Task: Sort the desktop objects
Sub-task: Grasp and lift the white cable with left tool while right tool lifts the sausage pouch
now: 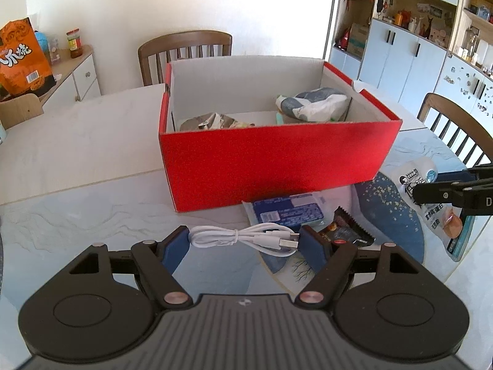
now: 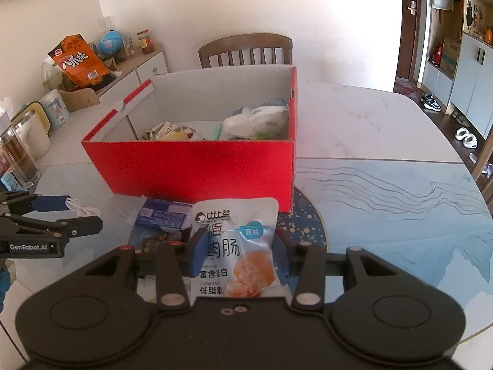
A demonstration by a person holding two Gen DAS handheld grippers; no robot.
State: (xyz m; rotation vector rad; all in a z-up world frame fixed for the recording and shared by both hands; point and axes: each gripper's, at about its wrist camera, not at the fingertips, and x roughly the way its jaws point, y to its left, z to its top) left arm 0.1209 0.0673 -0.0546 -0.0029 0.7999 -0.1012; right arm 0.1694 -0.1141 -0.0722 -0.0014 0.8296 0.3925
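Observation:
A coiled white USB cable (image 1: pixel 246 239) hangs between the blue pads of my left gripper (image 1: pixel 243 240), which is shut on it just above the table. My right gripper (image 2: pixel 240 246) is shut on a white snack pouch (image 2: pixel 237 234) with an orange picture. In the left wrist view the right gripper (image 1: pixel 446 195) and its pouch (image 1: pixel 431 203) show at the right edge. Behind both stands a red box (image 1: pixel 271 160) with white walls and a divider, holding several packets (image 1: pixel 311 103). A blue packet (image 1: pixel 286 212) and a dark wrapper (image 1: pixel 348 231) lie on the table in front of the box.
Wooden chairs (image 1: pixel 185 49) (image 1: pixel 456 129) stand behind and to the right of the marble table (image 1: pixel 77 141). A sideboard (image 2: pixel 135 67) carries an orange bag (image 2: pixel 80 61) and jars. A glass jar (image 2: pixel 15 157) stands at the table's left edge. A round blue mat (image 2: pixel 305 215) lies beside the box.

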